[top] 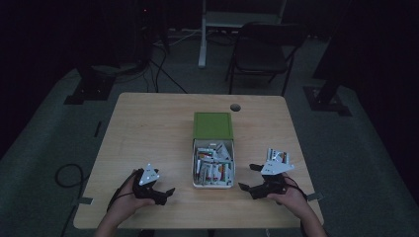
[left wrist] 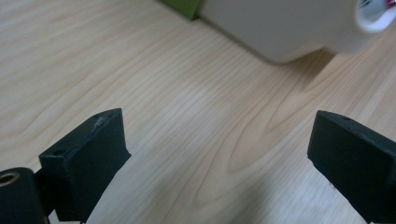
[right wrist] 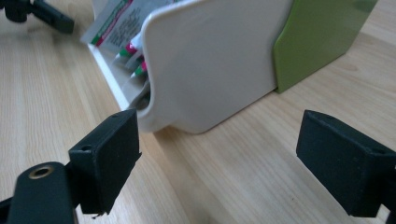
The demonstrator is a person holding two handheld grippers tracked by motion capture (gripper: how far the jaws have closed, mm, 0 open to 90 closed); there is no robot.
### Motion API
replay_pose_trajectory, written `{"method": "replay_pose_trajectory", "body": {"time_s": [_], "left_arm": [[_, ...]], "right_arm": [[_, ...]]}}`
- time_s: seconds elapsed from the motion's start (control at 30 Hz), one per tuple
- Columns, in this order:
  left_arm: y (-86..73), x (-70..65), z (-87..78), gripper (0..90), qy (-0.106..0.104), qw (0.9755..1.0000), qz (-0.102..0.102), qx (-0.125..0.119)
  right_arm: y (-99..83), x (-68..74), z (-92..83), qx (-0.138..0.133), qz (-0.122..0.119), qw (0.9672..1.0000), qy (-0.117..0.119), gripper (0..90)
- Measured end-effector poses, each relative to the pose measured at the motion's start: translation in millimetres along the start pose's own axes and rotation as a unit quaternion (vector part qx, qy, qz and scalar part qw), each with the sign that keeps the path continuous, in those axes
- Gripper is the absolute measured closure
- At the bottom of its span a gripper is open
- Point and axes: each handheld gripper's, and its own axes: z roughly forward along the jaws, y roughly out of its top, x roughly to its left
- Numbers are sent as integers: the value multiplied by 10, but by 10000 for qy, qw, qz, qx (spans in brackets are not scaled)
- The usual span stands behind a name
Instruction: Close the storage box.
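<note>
Dim room with a dark floor, cables and a folding chair (top: 262, 52) at the top of the high view surrounds a pale wooden table (top: 148, 128) that fills the middle of the frame. Just right of the table's centre lies a white tray (top: 213, 183), a long box whose long axis runs from the bottom of the frame toward the top; its open end faces the bottom edge, where the person sits, and its far half is covered by a green sleeve (top: 213, 125). Inside the open half lie many small packets (top: 212, 165) with white, red and green printing; the writing on them is too small and too blurred to read. At lower left of the high view, the left gripper (top: 165, 190) rests on the table, well apart from the tray, its jaws spread wide with bare wood between them. At lower right, the right gripper (top: 250, 177) sits just beside the tray's near right corner, jaws also spread wide and holding nothing. The right gripper view shows the tray's white side wall near its jaws, with the green sleeve at upper right.
</note>
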Motion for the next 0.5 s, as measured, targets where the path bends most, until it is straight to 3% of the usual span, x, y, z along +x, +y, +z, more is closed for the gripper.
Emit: {"method": "replay_pose_trajectory", "body": {"time_s": [0.17, 0.3, 0.5], "left_arm": [[97, -80, 99, 48, -158, 9997, 195, 10], [173, -125, 151, 48, -195, 9992, 311, -128], [273, -146, 177, 48, -262, 9987, 333, -298]], "right_arm": [[43, 2, -44, -173, -7, 9998, -30, 137], [66, 22, -67, -233, -125, 9996, 7, 138], [128, 56, -87, -377, -67, 9992, 110, 127]]}}
